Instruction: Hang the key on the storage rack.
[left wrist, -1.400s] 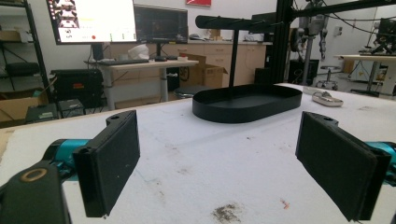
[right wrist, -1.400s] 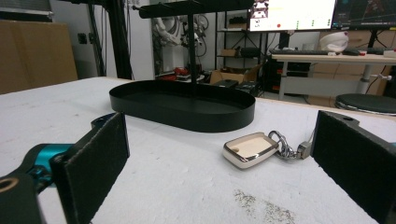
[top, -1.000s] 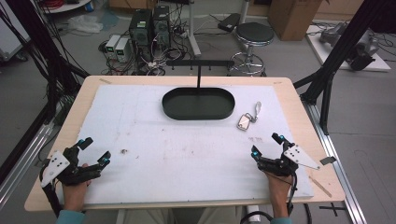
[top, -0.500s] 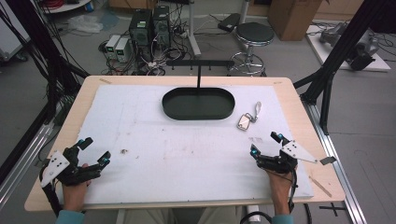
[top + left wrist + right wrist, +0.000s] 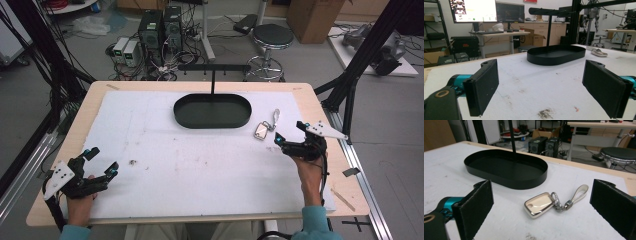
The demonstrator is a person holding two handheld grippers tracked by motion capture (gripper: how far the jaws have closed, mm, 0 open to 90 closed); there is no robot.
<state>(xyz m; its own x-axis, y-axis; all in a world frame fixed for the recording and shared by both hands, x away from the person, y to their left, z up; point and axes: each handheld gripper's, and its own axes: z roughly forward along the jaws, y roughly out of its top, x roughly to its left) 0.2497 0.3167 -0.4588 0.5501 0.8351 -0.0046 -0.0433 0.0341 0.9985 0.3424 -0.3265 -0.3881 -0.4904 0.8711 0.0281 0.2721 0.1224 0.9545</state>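
A cream key fob [image 5: 261,131] [image 5: 539,204] with a metal ring and a white loop strap [image 5: 275,117] [image 5: 579,192] lies on the white table cover, right of the black oval tray [image 5: 212,111] [image 5: 506,167] [image 5: 556,54]. A thin black post with a crossbar [image 5: 214,67] rises from the tray. My right gripper [image 5: 290,132] [image 5: 541,207] is open just right of the fob, its jaws standing wide on either side of it in the right gripper view. Near the table's front left corner my left gripper [image 5: 102,161] [image 5: 540,87] is open over bare cover with nothing between its jaws.
The white cover [image 5: 200,165] carries small dirt marks [image 5: 133,162]. Black frame struts [image 5: 350,85] rise past the right edge and cables [image 5: 45,80] hang at the left. A stool [image 5: 272,37] and computer boxes [image 5: 160,27] stand on the floor behind the table.
My right gripper has moved forward and a little left across the table toward the key fob. The left gripper has stayed in place.
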